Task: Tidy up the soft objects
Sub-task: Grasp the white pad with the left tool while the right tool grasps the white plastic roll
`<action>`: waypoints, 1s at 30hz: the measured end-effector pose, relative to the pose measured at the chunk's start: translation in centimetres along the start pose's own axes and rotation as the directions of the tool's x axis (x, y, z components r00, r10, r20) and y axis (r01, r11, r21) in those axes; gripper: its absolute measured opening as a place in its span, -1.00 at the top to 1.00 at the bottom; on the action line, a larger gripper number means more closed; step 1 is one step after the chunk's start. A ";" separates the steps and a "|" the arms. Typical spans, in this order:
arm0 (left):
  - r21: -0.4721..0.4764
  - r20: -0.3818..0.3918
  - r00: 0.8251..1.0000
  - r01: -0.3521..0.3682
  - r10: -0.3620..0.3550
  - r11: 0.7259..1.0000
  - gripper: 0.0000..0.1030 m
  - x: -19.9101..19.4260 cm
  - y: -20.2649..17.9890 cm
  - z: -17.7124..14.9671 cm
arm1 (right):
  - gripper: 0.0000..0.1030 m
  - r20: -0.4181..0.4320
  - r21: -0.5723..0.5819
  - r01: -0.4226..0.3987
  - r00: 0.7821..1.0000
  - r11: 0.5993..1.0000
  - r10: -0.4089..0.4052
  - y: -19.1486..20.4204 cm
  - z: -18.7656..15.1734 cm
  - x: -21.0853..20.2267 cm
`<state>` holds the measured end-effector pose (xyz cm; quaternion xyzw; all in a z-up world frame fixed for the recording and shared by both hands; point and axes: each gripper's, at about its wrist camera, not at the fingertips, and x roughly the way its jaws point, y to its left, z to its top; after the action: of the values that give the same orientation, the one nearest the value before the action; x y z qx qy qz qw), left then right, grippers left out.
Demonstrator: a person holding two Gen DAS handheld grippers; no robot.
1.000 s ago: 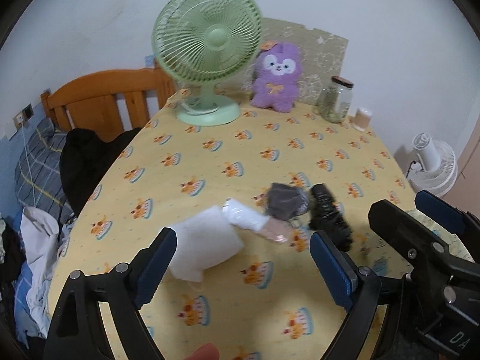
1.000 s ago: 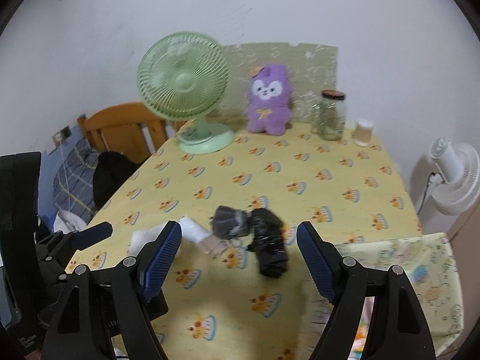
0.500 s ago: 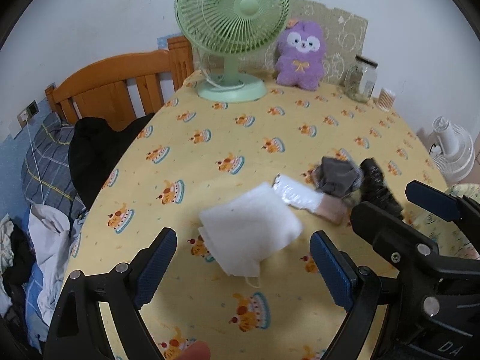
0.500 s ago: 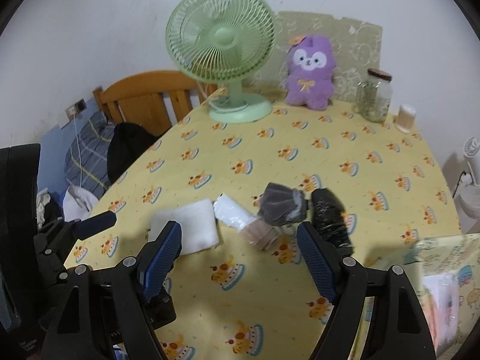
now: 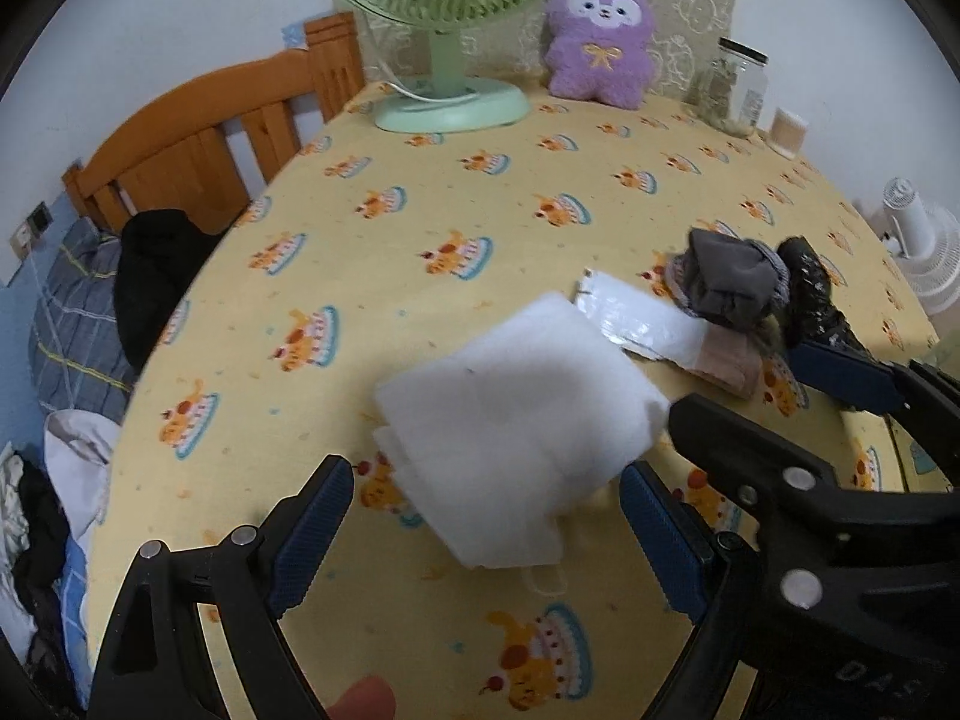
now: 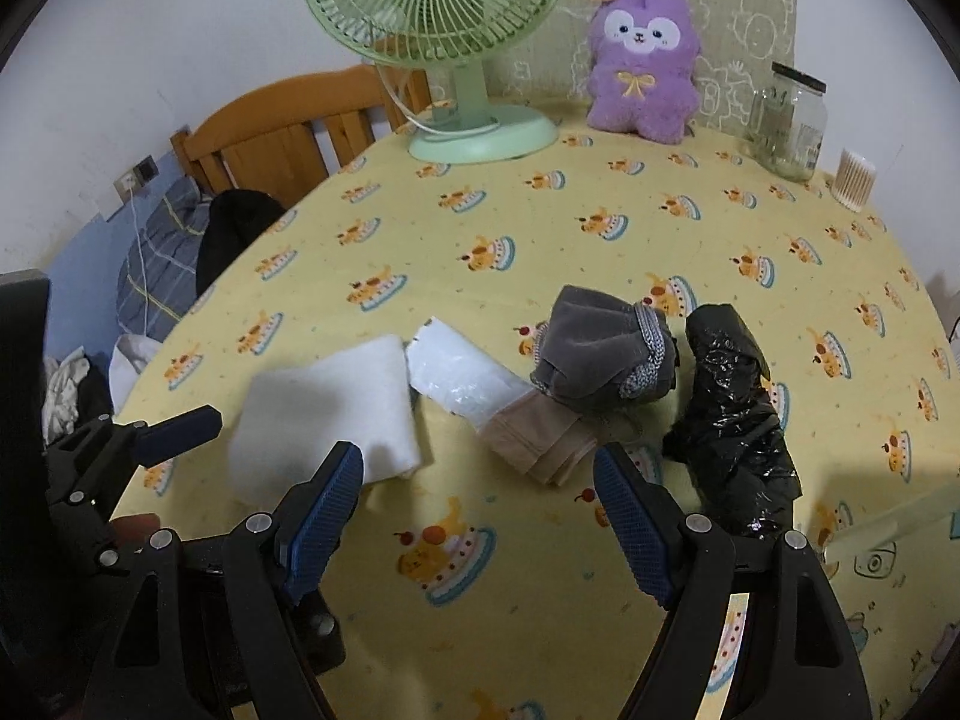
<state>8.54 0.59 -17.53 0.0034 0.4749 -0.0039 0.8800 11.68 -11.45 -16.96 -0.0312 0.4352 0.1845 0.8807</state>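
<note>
A folded white cloth [image 5: 516,426] [image 6: 327,405] lies on the yellow tablecloth [image 5: 420,210]. My left gripper [image 5: 486,522] hovers open just over its near edge, nothing between the pads. To the cloth's right lie a clear plastic packet [image 6: 462,375] [image 5: 639,315], a beige folded piece [image 6: 540,435], a rolled grey garment [image 6: 606,354] [image 5: 729,279] and a crumpled black plastic bag [image 6: 735,420] [image 5: 810,294]. My right gripper [image 6: 480,498] is open above bare tablecloth [image 6: 540,222], just short of the beige piece.
A green desk fan [image 6: 462,30], a purple plush toy [image 6: 642,60], a glass jar [image 6: 789,120] and a cup of sticks [image 6: 855,177] stand along the back wall. Left of the table are a wooden headboard [image 5: 198,138] and piled clothes [image 5: 72,420]. A white floor fan [image 5: 927,246] stands right.
Both grippers have come down and closer to the table. The white cloth and the row of soft items now sit larger and nearer the fingers. Nothing on the table has moved.
</note>
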 end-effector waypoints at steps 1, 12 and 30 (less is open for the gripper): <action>0.005 -0.006 1.000 0.012 -0.012 1.000 -0.78 0.2 -0.2 0.0 | -0.59 -0.002 -0.001 0.000 1.000 1.000 0.000 -0.1 0.0 0.1; 0.013 -0.006 0.999 0.036 -0.036 0.999 -1.00 1.6 -0.7 0.7 | -0.58 -0.046 0.041 -0.053 0.997 0.998 0.055 -1.8 0.3 2.4; -0.006 0.011 1.000 0.017 -0.017 1.000 -0.34 0.7 -1.0 0.7 | 0.31 -0.027 0.002 -0.003 1.000 1.000 0.003 -2.8 0.4 2.3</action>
<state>9.51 -0.44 -17.75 -0.0034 0.4700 -0.0101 0.8826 14.22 -13.25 -18.77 -0.0324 0.4474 0.1849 0.8744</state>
